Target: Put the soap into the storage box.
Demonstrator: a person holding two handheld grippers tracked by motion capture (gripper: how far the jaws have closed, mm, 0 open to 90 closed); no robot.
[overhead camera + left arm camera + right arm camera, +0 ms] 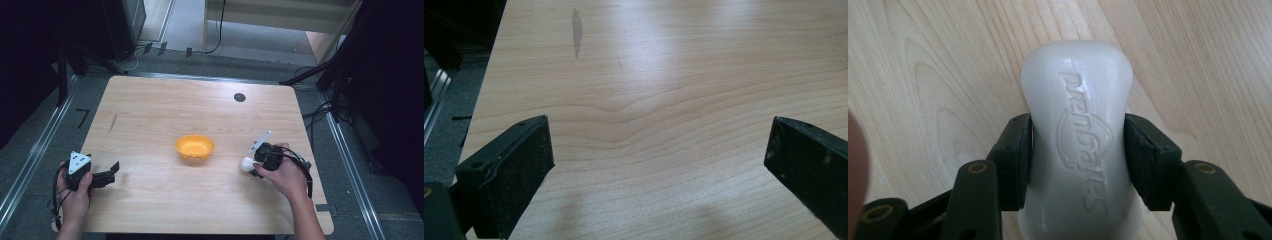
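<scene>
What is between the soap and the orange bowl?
Nothing: in the high view only bare table lies between the soap, held in the right claw, and the bowl.

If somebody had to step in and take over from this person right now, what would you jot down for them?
Right gripper: shut on the white bar of soap, pads pressing its narrow middle; the soap sits low over the table, right of the orange bowl.
Left gripper: open, nothing between its jaws, resting near the table's left front edge.
Done: soap is gripped.
Left, most likely: carry the soap to the bowl, which looks empty, and release it there. That goal is my guess from the layout.
</scene>
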